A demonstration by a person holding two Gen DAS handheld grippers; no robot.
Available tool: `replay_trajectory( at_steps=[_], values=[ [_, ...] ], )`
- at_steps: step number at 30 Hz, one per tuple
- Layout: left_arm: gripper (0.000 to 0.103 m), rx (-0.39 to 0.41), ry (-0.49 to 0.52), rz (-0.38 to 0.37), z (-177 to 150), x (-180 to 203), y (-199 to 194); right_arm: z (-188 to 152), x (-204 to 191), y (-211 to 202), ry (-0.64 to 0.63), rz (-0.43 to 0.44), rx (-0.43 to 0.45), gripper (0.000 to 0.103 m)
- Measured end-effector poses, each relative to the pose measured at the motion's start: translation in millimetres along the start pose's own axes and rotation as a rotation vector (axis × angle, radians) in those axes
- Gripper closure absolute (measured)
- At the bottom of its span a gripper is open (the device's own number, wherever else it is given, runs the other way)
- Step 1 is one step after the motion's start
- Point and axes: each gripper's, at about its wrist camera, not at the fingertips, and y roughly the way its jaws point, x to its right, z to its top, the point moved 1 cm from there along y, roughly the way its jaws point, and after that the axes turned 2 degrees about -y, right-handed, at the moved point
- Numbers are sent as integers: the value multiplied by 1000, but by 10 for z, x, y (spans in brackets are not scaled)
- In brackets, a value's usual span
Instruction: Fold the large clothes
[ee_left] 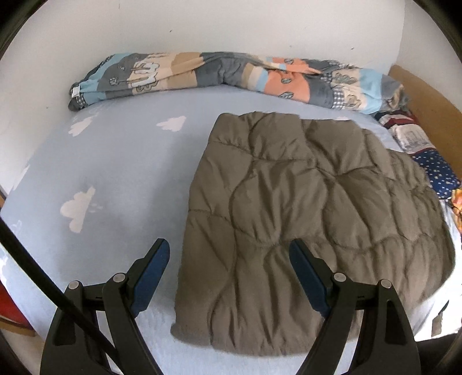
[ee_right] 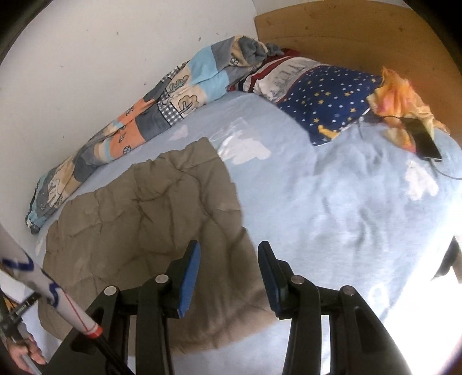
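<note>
Left gripper (ee_left: pixel 229 255): jaws spread wide, blue pads facing each other, nothing between them. It hangs above the near edge of the quilted garment (ee_left: pixel 303 225), clear of the fabric; the left finger sits over bare sheet, the right finger over the garment.

Right gripper (ee_right: pixel 229 256): jaws parted with a moderate gap, holding nothing. The left finger overlies the garment's near right corner, the right finger overlies bare sheet. Whether either finger touches the fabric cannot be told.

A white pole with blue markings and a red band (ee_right: pixel 57 294) crosses the lower left corner of the right wrist view, with a hand (ee_right: pixel 24 353) below it at the frame edge.

The task item, a grey-brown quilted garment (ee_right: pixel 144 230), lies flat on the bed, folded into a roughly rectangular shape with a rounded outer edge on its right side. It is puffy and creased along its stitch lines. Sleeves or collar cannot be made out.

The bed (ee_left: pixel 121 173) carries a pale blue sheet printed with white clouds; bare sheet lies left of the garment and, in the right wrist view, to its right.

Beyond the garment, a rolled patchwork duvet (ee_left: pixel 231 75) in blue, grey, beige and orange runs along the white wall (ee_left: pixel 231 26), apart from the garment.

At the head end: a navy star-print pillow (ee_right: pixel 326 103), a striped cushion behind it, an orange cloth (ee_right: pixel 401 98), and a dark phone (ee_right: pixel 424 140) with a cable, against a wooden headboard (ee_right: pixel 361 31).
</note>
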Motion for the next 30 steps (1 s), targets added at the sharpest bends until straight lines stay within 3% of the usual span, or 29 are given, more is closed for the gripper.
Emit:
replay_trajectory(
  at_steps=[4, 7, 9, 12, 15, 17, 20, 24, 26, 30],
  values=[
    [19, -39, -38, -69, -181, -29, -54, -123, 79, -51, -31, 20, -13, 59],
    [19, -85, -10, -48, -241, -35, 65, -214, 110, 64, -27, 22, -81, 59],
    [19, -110, -4, -19, -260, -60, 151, -246, 126, 196, -25, -18, -133, 59],
    [19, -199, -59, -51, -298, -160, 359, -262, 138, 371, 5, -49, -199, 57],
    [17, -230, -108, -75, -289, -216, 439, -267, 141, 523, 12, -81, -247, 53],
    [17, -214, -89, -59, -277, -181, 413, -269, 138, 598, 15, -101, -263, 48],
    [17, -126, -39, -9, -228, -93, 247, -245, 148, 545, 39, -98, -231, 47],
    [17, 49, 22, 3, -198, 90, -120, -147, -105, 133, -76, -159, -1, 47],
    [17, 98, 50, -24, -211, 213, -231, -163, -303, 22, -134, -98, 57, 47],
    [17, 94, 89, -123, -291, 510, -281, -331, -728, 107, -228, 23, 11, 47]
  ],
)
